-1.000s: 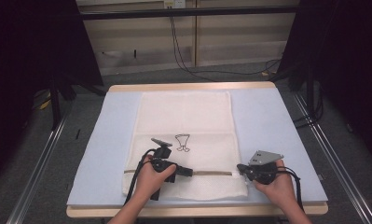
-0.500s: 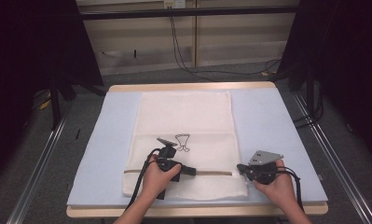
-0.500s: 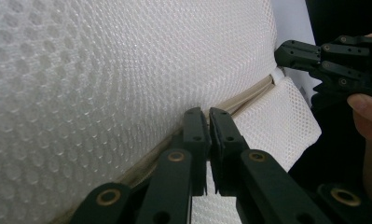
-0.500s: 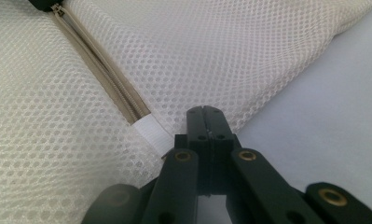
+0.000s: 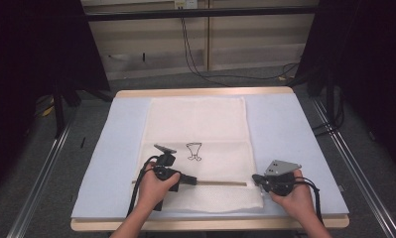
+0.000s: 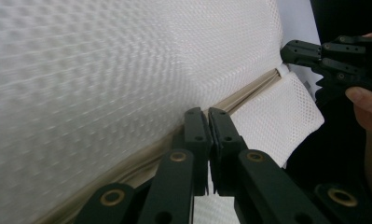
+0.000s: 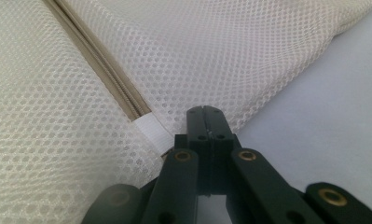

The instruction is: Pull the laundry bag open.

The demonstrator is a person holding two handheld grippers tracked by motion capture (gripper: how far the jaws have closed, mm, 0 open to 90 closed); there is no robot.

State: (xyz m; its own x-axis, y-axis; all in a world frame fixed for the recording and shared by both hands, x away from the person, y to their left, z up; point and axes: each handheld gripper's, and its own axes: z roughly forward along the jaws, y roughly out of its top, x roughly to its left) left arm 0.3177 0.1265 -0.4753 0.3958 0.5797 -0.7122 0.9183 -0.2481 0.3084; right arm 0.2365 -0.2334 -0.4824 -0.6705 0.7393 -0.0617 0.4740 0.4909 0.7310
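A white mesh bag [image 5: 195,124] lies flat on the pale blue mat [image 5: 285,129], with a black drawing [image 5: 194,150] printed at its middle. A beige zipper [image 5: 220,183] runs across it near the front. My left gripper [image 5: 189,179] rests on the zipper line, its jaws shut on the zipper [image 6: 249,91]; the pull itself is hidden under the left gripper [image 6: 208,114]. At the bag's right edge my right gripper [image 5: 256,178] is shut on the mesh, beside the zipper's white end tab [image 7: 151,130]. The right gripper [image 7: 206,112] pinches mesh just past that tab.
The mat covers a wooden table [image 5: 205,224] whose front edge is close to both hands. Bare mat lies left and right of the bag. Metal rails [image 5: 41,173] flank the table, and cables [image 5: 195,54] hang at the back.
The left hand and its gripper shifted slightly along the zipper line, a little right and then back. The right gripper has stayed put on the bag's edge.
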